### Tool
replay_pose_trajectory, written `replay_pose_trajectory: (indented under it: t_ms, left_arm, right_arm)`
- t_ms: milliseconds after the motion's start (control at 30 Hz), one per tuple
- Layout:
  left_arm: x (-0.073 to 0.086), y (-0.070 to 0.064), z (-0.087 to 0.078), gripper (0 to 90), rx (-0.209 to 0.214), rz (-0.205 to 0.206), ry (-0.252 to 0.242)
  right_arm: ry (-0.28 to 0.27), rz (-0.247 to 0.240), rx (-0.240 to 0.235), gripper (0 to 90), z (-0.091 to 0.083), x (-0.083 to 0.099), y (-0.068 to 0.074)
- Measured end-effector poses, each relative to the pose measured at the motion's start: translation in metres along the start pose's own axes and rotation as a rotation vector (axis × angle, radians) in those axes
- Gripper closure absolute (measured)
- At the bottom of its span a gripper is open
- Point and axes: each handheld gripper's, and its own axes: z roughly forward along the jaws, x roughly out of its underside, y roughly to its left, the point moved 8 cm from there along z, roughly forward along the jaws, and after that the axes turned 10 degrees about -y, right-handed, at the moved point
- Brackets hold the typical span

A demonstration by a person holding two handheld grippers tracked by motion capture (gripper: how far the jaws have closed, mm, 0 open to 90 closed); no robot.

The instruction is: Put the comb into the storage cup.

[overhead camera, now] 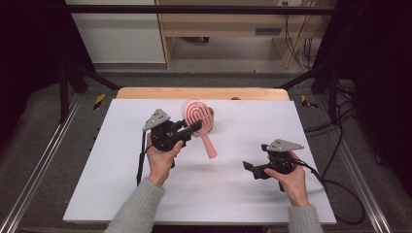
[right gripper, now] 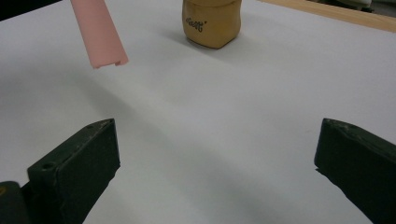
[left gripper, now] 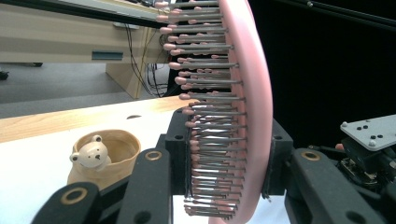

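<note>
Just left of centre in the high view, the left gripper (overhead camera: 190, 130) has a pink hairbrush (overhead camera: 199, 118) clamped by its head, lifted clear of the white table (overhead camera: 121, 160), with the handle slanting down toward the middle of the frame. In the left gripper view the jaws press on both sides of the paddle, one against the bristles (left gripper: 210, 116) and the other against the smooth back.

The right gripper (overhead camera: 253, 170) hangs low at the lower right of the high view. Its jaws stand wide apart with nothing between them, and the right gripper view shows only bare table between the two black pads.

At the top of that view sits a small tan cup (right gripper: 212, 21), and the brush handle's end (right gripper: 105, 46) hangs in the air at upper left. In the left gripper view, at lower left, the cup has a little bear figure (left gripper: 91, 156) on its rim.

If the brush is meant for that cup, I'd tip the handle straight down and bring it over the opening slowly, away from the bear. The free gripper could steady the cup, which looks light enough to topple.

There is dark script on the cup's side, but it's too small for me to read.
</note>
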Motion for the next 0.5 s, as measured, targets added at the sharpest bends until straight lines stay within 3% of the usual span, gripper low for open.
replay_pose_trajectory:
  t_ms: [500]
  left_arm:
    - [-0.016,0.004,0.002,63.1,-0.008,0.007,-0.020]
  right_arm:
    - [0.011,-0.012,-0.002,0.5,-0.008,0.009,-0.010]
